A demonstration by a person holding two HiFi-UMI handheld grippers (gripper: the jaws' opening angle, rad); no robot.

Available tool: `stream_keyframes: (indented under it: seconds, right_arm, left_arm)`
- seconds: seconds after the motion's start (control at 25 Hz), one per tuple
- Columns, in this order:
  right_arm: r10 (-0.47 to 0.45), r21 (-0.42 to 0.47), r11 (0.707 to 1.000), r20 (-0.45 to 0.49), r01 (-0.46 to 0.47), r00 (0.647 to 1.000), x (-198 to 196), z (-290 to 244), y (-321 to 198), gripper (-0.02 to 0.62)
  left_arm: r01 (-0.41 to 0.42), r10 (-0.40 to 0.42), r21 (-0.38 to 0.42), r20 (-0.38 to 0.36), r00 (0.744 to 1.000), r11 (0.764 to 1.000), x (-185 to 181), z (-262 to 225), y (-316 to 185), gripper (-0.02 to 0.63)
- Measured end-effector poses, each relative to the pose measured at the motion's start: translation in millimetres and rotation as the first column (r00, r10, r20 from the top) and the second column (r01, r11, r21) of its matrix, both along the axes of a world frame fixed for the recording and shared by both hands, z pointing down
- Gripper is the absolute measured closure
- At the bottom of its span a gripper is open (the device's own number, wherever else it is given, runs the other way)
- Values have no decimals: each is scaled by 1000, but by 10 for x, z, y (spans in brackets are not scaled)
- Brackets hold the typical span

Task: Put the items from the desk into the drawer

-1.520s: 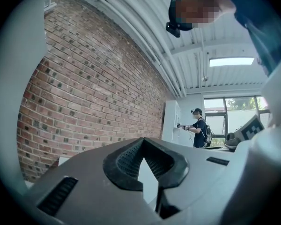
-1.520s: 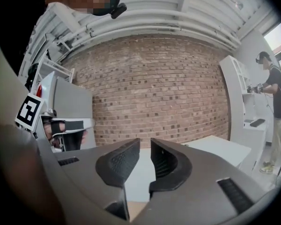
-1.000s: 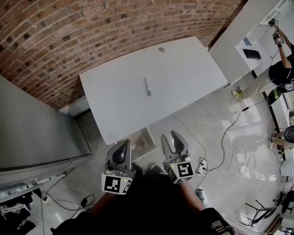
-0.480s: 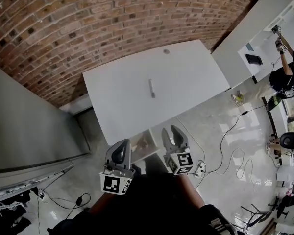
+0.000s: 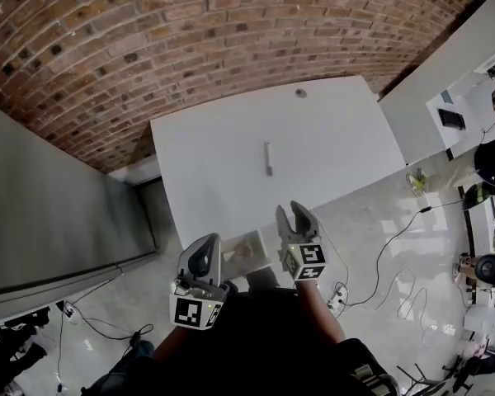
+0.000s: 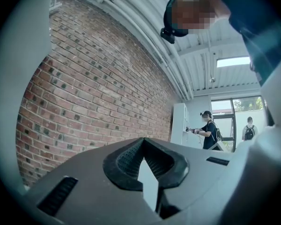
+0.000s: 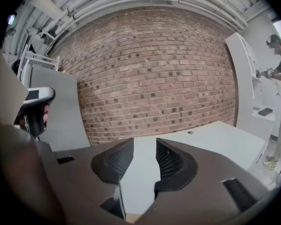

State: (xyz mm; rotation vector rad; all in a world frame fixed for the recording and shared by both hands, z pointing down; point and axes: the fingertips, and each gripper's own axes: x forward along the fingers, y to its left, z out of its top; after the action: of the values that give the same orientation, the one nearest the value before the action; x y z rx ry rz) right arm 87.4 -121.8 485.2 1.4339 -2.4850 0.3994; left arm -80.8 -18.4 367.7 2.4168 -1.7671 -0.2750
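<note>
- I judge this to be the reach for a pick-up. The drawer [image 5: 246, 250] stands open under the near edge of the counter [image 5: 346, 139], and things to put away lie on top.
- A slim grey stick [image 5: 268, 158], perhaps a pen, lies near the middle of the counter. A small round thing [image 5: 300, 93] sits close to the far edge, well apart from it.
- The right tongs [image 5: 294, 217] are spread with nothing between them. They sit at the near edge of the counter, just right of the drawer, short of the stick.
- The left tongs [image 5: 206, 246] are pressed together and empty. They are held off the counter's near corner, just left of the drawer.
- Next, I think, the spread tongs must go forward over the counter, line up across the stick and come low enough to pinch it. It is thin and lies flat, so the closing has to be well centred.
- The head view alone shows the stick, the drawer and both tongs together.
- The right gripper view shows the gap between the jaws, the bare counter through it and the round thing beyond, but no stick.
- The left gripper view shows the jaws meeting, with only the brick wall [image 6: 98, 78] and a distant person [image 6: 208, 130] behind, and no counter.
</note>
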Motion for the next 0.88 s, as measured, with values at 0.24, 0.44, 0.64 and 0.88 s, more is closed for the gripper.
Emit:
stream_keyframes:
  seconds: [0.24,0.44,0.64,0.88]
  right_arm:
    - [-25,-90,996,-23,23,999,59,463,-604,466]
    - [-48,-207,978,-55,36,997,56,1018,-996,466]
    - [-43,-359,933,-112,0,993,96,1781,-1237,466]
    - [-43,-496,867,-143,-34,989,57,2421,-1351,466]
  left_arm:
    - [59,-59,-18,9,998,998,83,-5,-337,604]
    - [106,-106,-50,9,994,993,108,13,-575,604]
    - [136,-135,-73,13,991,988,108,66,-769,604]
    - [173,-172,-88,13,985,981,38,147,-905,604]
